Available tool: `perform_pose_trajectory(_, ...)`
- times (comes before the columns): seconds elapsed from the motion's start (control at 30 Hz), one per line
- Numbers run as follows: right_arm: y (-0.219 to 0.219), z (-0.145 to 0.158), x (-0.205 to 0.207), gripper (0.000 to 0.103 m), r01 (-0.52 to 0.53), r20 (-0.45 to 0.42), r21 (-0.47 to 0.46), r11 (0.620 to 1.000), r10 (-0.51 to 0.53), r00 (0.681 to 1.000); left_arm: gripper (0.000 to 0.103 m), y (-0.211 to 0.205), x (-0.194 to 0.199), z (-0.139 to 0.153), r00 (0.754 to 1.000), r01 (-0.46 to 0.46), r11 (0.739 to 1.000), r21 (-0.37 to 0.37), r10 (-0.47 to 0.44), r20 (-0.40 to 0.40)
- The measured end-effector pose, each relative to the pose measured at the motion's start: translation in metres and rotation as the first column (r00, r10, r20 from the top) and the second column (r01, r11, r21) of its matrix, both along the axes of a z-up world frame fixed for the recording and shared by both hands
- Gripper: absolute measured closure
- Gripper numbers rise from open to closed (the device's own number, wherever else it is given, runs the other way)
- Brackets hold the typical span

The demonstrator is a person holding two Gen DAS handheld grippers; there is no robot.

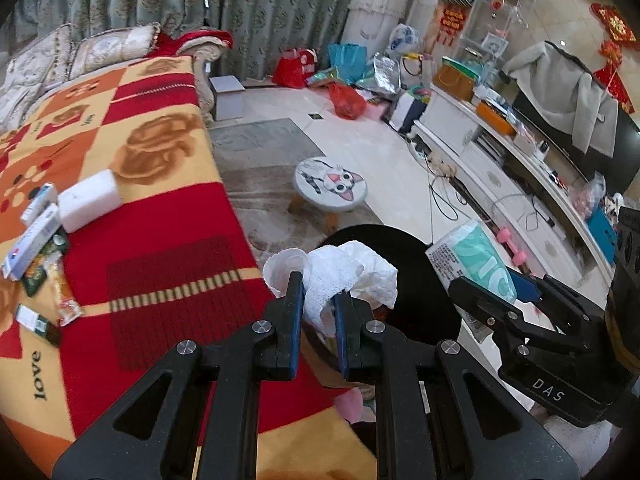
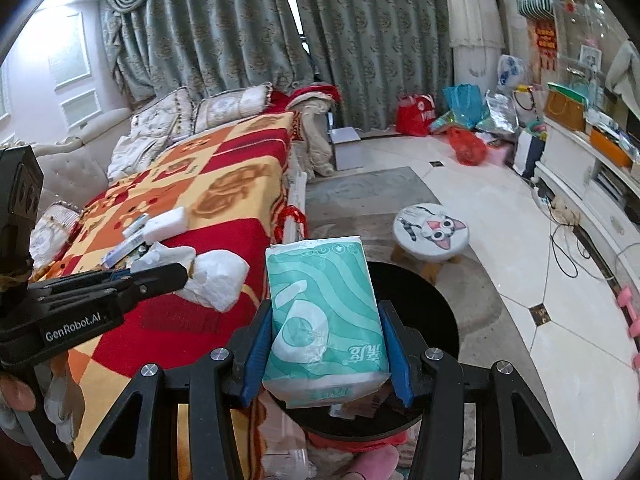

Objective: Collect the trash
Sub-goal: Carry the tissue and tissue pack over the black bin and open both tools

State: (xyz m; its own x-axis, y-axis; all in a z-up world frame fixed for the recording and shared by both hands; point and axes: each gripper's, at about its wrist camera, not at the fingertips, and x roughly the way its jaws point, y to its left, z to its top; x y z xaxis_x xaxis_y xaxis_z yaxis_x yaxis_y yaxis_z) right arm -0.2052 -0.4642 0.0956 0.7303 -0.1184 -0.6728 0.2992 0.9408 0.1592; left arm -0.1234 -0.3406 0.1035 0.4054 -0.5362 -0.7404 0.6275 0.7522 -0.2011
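Right gripper [image 2: 326, 354] clamps the upright teal-and-white plastic tissue pack [image 2: 324, 320] directly above the round black bin [image 2: 436, 304]; left gripper [image 1: 318, 320], pinching crumpled white paper [image 1: 348, 280], hangs at its rim.

Both wrist views close over black bin [image 1: 400, 280], facing curtains [image 2: 320, 40]; share sofa blanket [image 1: 160, 160], cat stool [image 2: 432, 232].

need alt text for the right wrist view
The right hand-held gripper grips a teal tissue pack above a black bin. At left, the left hand-held gripper holds crumpled white tissue over a patterned blanket.
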Motion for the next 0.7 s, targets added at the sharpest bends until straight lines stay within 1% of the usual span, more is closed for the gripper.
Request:
perform_pose_trajectory(0.23,-0.015,-0.010,0.001,0.054,0.023,-0.015,0.023,0.999,-0.023,1.000,0.091,-0.012,0.002,-0.014,0.999,0.022,1.000,0.004,-0.022,-0.040)
perform_pose_trajectory(0.4,-0.021,-0.012,0.003,0.053,0.035,-0.019,0.029,0.999,-0.035,0.999,0.090,-0.018,0.000,-0.017,0.998,0.036,0.999,-0.003,-0.036,-0.052)
perform_pose_trajectory(0.47,-0.022,-0.013,0.003,0.053,0.041,-0.021,0.031,0.999,-0.041,0.999,0.088,-0.018,0.002,-0.018,0.998,0.042,0.999,-0.004,-0.042,-0.055)
perform_pose_trajectory(0.5,-0.024,-0.013,0.004,0.052,0.047,-0.023,0.035,0.998,-0.046,0.999,0.086,-0.018,0.002,-0.018,0.997,0.046,0.999,-0.006,-0.046,-0.057)
perform_pose_trajectory(0.53,-0.025,-0.014,0.004,0.051,0.051,-0.026,0.039,0.998,-0.050,0.998,0.079,-0.020,0.002,-0.018,0.997,0.048,0.999,-0.007,-0.049,-0.059)
perform_pose_trajectory(0.57,-0.026,-0.014,0.005,0.051,0.055,-0.027,0.046,0.997,-0.054,0.998,0.068,-0.019,0.002,-0.018,0.997,0.051,0.999,-0.008,-0.051,-0.060)
perform_pose_trajectory(0.63,-0.029,-0.015,0.005,0.050,0.064,-0.028,0.066,0.996,-0.062,0.998,0.056,-0.018,0.001,-0.019,0.997,0.054,0.998,-0.013,-0.054,-0.062)
perform_pose_trajectory(0.7,-0.030,-0.016,0.005,0.050,0.067,-0.030,0.079,0.995,-0.065,0.997,0.056,-0.016,0.001,-0.018,0.997,0.051,0.999,-0.013,-0.052,-0.057)
